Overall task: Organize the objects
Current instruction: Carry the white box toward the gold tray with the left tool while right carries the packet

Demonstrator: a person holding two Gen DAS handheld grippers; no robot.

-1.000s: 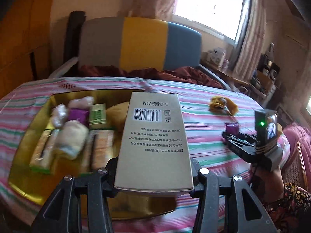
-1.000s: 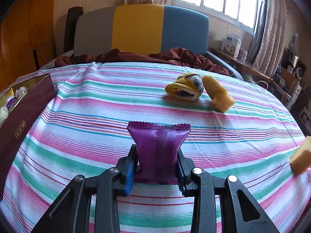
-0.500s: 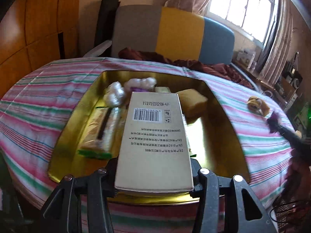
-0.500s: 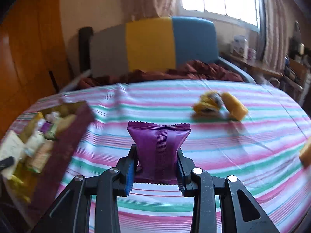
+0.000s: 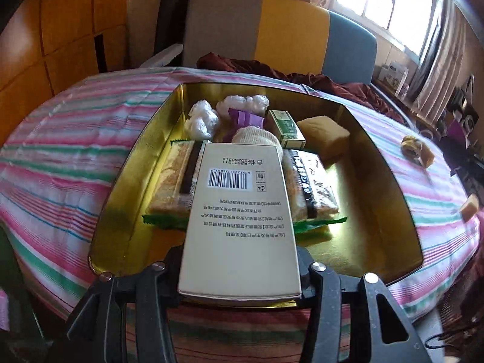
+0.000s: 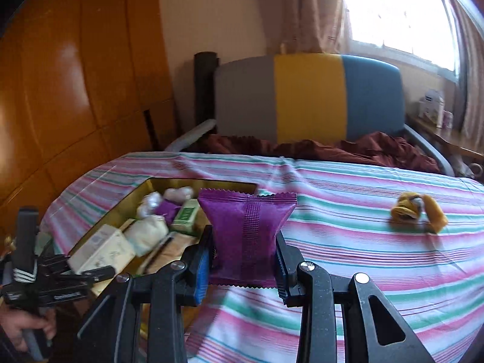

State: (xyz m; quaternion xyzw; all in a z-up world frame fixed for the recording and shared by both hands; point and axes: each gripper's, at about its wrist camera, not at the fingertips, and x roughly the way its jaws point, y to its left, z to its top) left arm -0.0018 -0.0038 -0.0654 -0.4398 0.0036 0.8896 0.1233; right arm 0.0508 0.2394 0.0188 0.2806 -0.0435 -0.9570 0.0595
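My left gripper (image 5: pixel 240 269) is shut on a beige carton with a barcode (image 5: pixel 239 220) and holds it over the near part of a gold-lined tin box (image 5: pixel 130 163). The box holds snack packets, white wrapped sweets, a green carton and a yellow cake. My right gripper (image 6: pixel 243 260) is shut on a purple snack packet (image 6: pixel 246 233), held above the striped tablecloth just right of the box (image 6: pixel 121 202). The left gripper with its carton (image 6: pixel 101 249) also shows in the right wrist view, at lower left.
A yellow wrapped snack and a yellow cake piece (image 6: pixel 417 211) lie on the striped table (image 6: pixel 363 242) to the right; another cake piece (image 5: pixel 469 208) lies near the right edge. A grey, yellow and blue chair (image 6: pixel 308 96) stands behind the table. Wooden panelling is at left.
My left gripper has carried the carton leftward over the box and lower toward it. My right gripper has swung left with the purple packet, bringing the box into its view.
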